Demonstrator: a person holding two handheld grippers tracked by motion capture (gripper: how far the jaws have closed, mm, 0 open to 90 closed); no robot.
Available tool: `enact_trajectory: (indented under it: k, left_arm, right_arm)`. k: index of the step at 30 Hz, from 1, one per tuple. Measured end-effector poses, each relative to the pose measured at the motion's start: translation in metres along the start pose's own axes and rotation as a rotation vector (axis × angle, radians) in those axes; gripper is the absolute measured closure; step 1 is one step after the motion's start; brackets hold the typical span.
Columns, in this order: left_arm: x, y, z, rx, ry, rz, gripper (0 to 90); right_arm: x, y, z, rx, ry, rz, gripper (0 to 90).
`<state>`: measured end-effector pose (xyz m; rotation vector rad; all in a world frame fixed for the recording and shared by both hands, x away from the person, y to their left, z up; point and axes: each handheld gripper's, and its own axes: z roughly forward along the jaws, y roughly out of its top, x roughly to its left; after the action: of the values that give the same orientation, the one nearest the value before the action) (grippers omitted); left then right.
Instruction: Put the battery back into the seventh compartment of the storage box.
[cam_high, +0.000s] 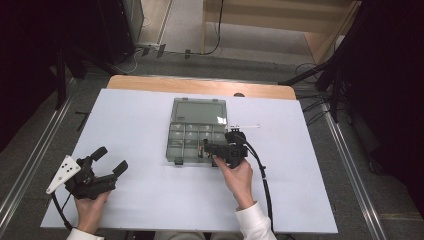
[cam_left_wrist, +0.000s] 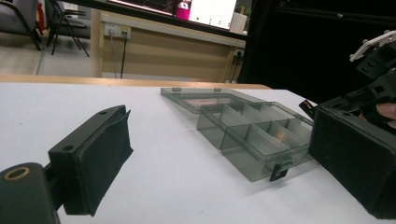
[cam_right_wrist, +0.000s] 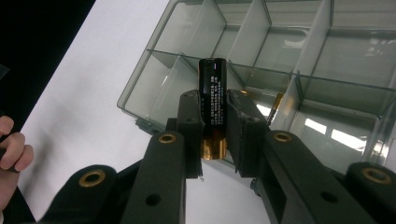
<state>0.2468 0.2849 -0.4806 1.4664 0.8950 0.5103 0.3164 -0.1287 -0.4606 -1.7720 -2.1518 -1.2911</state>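
White table (cam_high: 150, 200), wide and bare, carrying everything else. Near its middle, a smoky clear compartment box (cam_high: 195, 142), lid thrown back flat on the far side, 2 rows of cells showing; taken here as the landmark. In the left gripper view, same box (cam_left_wrist: 252, 135) lying ahead and right of the jaws, latch tab at its near corner.

Well left of the box and nearer the person, left gripper (cam_high: 107, 162), resting in a hand on the table, jaws spread wide with nothing between them; same wide gap in its own view (cam_left_wrist: 219, 163).

At the box's near right corner, right gripper (cam_high: 210, 148), held in the right hand (cam_high: 239, 176), cable trailing back toward the person. In its own view, gripper (cam_right_wrist: 215, 123) clenched on a black battery (cam_right_wrist: 213, 91) with a gold end, standing upright between the pads, poised above the box's near row of cells, just inside the edge (cam_right_wrist: 135, 100).
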Motion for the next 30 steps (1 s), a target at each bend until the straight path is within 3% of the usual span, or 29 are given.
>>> enact_trajectory:
  k: [6, 9, 15, 16, 19, 23, 26, 30]
  left_arm:
    - [0.000, 0.000, 0.000, -0.005, -0.003, 0.000, 5.6]
    - [0.000, 0.000, 0.000, -0.005, -0.002, -0.002, 5.6]
    - [0.000, 0.000, 0.000, -0.005, -0.004, -0.002, 5.6]
    - [0.000, 0.000, 0.000, -0.006, -0.004, -0.003, 5.6]
    - [0.000, 0.000, 0.000, -0.006, -0.003, -0.004, 5.6]
    - [0.000, 0.000, 0.000, -0.004, -0.005, -0.003, 5.6]
    - [0.000, 0.000, 0.000, -0.005, -0.006, -0.005, 5.6]
    - [0.000, 0.000, 0.000, -0.006, -0.005, -0.006, 5.6]
  right_arm:
    - [0.000, 0.000, 0.005, -0.006, -0.032, 0.017, 76.7]
    - [-0.001, 0.001, 0.006, -0.017, -0.047, 0.030, 58.6]
    - [-0.001, 0.001, 0.001, -0.054, -0.061, -0.007, 19.0]
    - [0.000, 0.000, -0.002, -0.068, -0.039, -0.031, 8.9]
    - [0.002, 0.000, -0.008, -0.099, 0.008, -0.082, 0.0]
    - [0.004, -0.001, -0.014, -0.145, 0.024, -0.154, 0.0]
    - [0.006, -0.006, -0.019, -0.172, -0.013, -0.266, 0.0]
    - [0.004, -0.011, -0.025, -0.186, -0.027, -0.351, 0.0]
